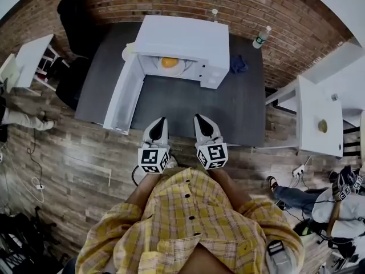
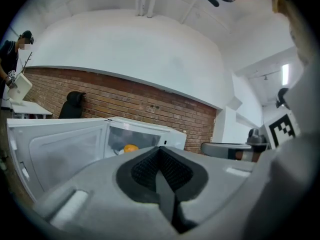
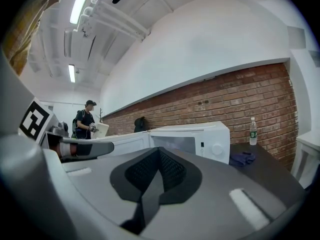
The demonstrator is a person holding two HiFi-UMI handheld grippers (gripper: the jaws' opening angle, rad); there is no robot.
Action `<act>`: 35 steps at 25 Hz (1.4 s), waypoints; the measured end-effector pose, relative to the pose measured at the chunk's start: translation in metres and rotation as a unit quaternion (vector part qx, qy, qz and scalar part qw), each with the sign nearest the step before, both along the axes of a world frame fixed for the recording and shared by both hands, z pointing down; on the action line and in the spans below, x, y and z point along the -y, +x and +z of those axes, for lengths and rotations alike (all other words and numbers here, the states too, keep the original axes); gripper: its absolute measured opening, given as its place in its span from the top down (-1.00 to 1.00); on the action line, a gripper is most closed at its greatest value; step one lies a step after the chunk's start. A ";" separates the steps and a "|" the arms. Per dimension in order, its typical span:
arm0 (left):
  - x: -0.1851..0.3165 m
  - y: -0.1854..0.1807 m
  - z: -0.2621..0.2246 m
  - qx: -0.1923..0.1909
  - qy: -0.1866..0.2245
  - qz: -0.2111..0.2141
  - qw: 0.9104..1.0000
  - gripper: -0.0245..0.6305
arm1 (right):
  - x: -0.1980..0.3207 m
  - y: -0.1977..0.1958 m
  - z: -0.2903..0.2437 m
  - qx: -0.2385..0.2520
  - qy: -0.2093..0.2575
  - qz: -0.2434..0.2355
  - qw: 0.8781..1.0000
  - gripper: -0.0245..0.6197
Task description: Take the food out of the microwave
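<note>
A white microwave (image 1: 188, 41) stands on a dark table (image 1: 239, 107), its door (image 1: 121, 96) swung open to the left. Inside, an orange piece of food (image 1: 169, 62) lies on a white plate. My left gripper (image 1: 161, 121) and right gripper (image 1: 201, 120) hover side by side at the table's near edge, well short of the microwave, both shut and holding nothing. The left gripper view shows the food (image 2: 130, 148) through the open door (image 2: 55, 154), beyond my left gripper (image 2: 160, 152). In the right gripper view the microwave (image 3: 200, 139) stands ahead of my right gripper (image 3: 159, 152).
A blue cloth (image 1: 238, 64) and a plastic bottle (image 1: 261, 37) lie right of the microwave; another bottle (image 1: 214, 15) stands behind it. White tables (image 1: 316, 116) (image 1: 28, 59) flank the dark one. A brick wall runs behind. A person (image 3: 86, 124) stands far off at the left.
</note>
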State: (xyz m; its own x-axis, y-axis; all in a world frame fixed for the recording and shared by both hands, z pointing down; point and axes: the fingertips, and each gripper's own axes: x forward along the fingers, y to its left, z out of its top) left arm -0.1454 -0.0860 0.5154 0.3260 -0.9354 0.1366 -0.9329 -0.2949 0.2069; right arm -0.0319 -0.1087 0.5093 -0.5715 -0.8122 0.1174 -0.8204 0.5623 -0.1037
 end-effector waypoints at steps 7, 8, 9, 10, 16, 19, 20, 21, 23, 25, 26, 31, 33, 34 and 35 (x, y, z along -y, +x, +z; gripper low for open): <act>0.013 -0.004 0.007 -0.004 -0.005 0.012 1.000 0.93 | 0.013 -0.002 0.003 -0.001 -0.003 0.017 1.000 0.91; 0.014 -0.004 0.008 -0.005 -0.007 0.012 1.000 0.93 | 0.015 -0.001 0.003 -0.001 -0.004 0.018 1.000 0.91; 0.016 -0.004 0.008 -0.008 -0.009 0.011 1.000 0.93 | 0.017 0.000 0.003 -0.001 -0.004 0.019 1.000 0.91; 0.018 -0.004 0.009 -0.011 -0.011 0.011 1.000 0.93 | 0.019 0.001 0.003 -0.001 -0.004 0.020 1.000 0.91; 0.032 0.003 0.018 -0.024 -0.022 0.008 0.999 0.93 | 0.030 0.005 0.009 -0.002 -0.007 0.006 1.000 0.91; 0.043 0.003 0.028 -0.061 -0.038 0.000 0.997 0.93 | 0.036 0.007 0.009 0.000 -0.006 -0.005 1.000 0.91; 0.047 0.002 0.033 -0.077 -0.046 -0.007 0.996 0.93 | 0.038 0.009 0.010 0.001 -0.006 -0.008 1.000 0.91; 0.051 0.000 0.038 -0.094 -0.057 -0.014 0.994 0.93 | 0.039 0.010 0.011 0.002 -0.008 -0.012 1.000 0.91; 0.060 -0.004 0.050 -0.128 -0.082 -0.030 0.988 0.93 | 0.043 0.012 0.015 0.007 -0.014 -0.020 1.000 0.91; 0.067 -0.005 0.060 -0.165 -0.102 -0.041 0.980 0.93 | 0.046 0.015 0.021 0.012 -0.023 -0.023 0.999 0.91; 0.071 -0.004 0.063 -0.181 -0.109 -0.043 0.977 0.93 | 0.047 0.017 0.024 0.012 -0.025 -0.023 0.999 0.91; 0.094 0.005 0.079 -0.271 -0.134 -0.038 0.953 0.93 | 0.054 0.019 0.031 0.009 -0.029 -0.028 0.999 0.91; 0.104 0.005 0.087 -0.314 -0.140 -0.040 0.938 0.93 | 0.057 0.018 0.033 0.008 -0.030 -0.030 0.999 0.91; 0.110 0.005 0.091 -0.334 -0.144 -0.041 0.931 0.93 | 0.058 0.018 0.034 0.008 -0.031 -0.030 0.999 0.91; 0.115 0.004 0.095 -0.355 -0.148 -0.041 0.922 0.93 | 0.059 0.018 0.035 0.009 -0.033 -0.030 0.999 0.91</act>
State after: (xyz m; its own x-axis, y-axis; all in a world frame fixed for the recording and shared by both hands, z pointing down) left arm -0.1414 -0.2012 0.6105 0.3610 -0.9170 0.1699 -0.5488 -0.0616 0.8337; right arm -0.0142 -0.1680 0.5441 -0.6222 -0.7666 0.1589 -0.7825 0.6026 -0.1570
